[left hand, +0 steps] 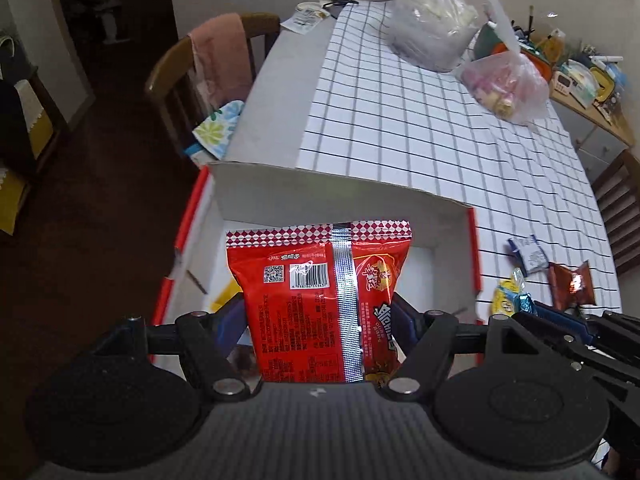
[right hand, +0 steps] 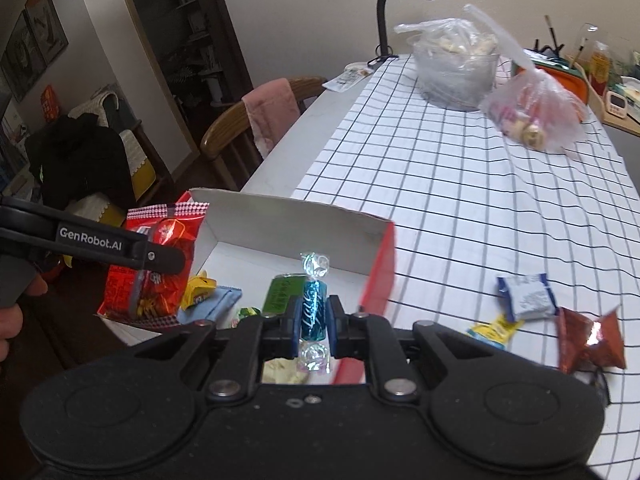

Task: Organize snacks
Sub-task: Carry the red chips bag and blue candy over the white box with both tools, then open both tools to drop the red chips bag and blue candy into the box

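— Jaws?
— Left gripper (left hand: 320, 312) clamps red snack packet (left hand: 316, 280) above the white box (left hand: 340, 192); right gripper (right hand: 314, 316) is closed tight on a blue candy (right hand: 314, 308).
— Around?
— Loose snacks (right hand: 528, 296) lie on the worktop (right hand: 460, 200).

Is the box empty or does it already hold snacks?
Not empty. The right wrist view shows the box already holding a yellow packet, a green packet and a blue packet on its floor.

Checked tablecloth (right hand: 460, 184) on the table bears a box (right hand: 288, 216), plastic bags (right hand: 536, 112), loose snacks (right hand: 528, 296)
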A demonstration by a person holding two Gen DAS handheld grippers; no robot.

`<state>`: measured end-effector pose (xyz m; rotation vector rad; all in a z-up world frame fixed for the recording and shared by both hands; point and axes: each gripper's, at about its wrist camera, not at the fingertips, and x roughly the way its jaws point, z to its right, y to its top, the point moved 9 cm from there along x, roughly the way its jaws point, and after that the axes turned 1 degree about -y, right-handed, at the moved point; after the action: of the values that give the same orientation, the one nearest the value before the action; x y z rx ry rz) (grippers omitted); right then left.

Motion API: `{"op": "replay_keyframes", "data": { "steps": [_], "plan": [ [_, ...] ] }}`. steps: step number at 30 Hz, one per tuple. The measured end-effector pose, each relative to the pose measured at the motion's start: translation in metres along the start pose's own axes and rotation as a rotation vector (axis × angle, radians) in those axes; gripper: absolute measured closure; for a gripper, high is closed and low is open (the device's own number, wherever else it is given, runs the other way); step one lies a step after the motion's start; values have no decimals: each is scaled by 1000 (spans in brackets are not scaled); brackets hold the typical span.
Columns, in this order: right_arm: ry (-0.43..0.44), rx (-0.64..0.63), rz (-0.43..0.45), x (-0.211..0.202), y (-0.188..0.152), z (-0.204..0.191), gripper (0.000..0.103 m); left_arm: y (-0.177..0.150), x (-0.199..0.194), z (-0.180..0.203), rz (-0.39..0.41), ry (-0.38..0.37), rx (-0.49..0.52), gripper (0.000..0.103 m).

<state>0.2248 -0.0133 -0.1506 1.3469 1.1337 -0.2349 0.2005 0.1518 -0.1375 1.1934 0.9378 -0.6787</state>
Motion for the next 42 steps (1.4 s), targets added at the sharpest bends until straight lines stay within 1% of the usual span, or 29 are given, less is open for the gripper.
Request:
{"op": "replay_keyframes", "data": {
  "steps": [7,15,19,27,30,33,38,42],
  "plan": [
    [-18,-34,-82,50,-2,-22,92,10,29,-35,-55,71,53,30],
    [-12,-63,-167,93,-7,-41,92,17,65,-49,-126,111,98,30],
    [-14,-72,-204,106,-9,-46,92,18,82,-50,-164,112,104,30],
    [-27,-78,-249,120,-15,-45,92,14,104,-46,-234,98,128,30],
    [-31,-81,-255,122,-16,-44,87,13,111,-47,-259,99,130,30],
    [-35,-77,-255,122,-16,-42,82,13,114,-47,-268,99,126,29],
    [-34,-63,-242,118,-15,-39,78,11,114,-48,-269,91,110,29],
    [-29,-58,-223,111,-13,-37,67,12,111,-49,-253,77,96,30]
  ]
}}
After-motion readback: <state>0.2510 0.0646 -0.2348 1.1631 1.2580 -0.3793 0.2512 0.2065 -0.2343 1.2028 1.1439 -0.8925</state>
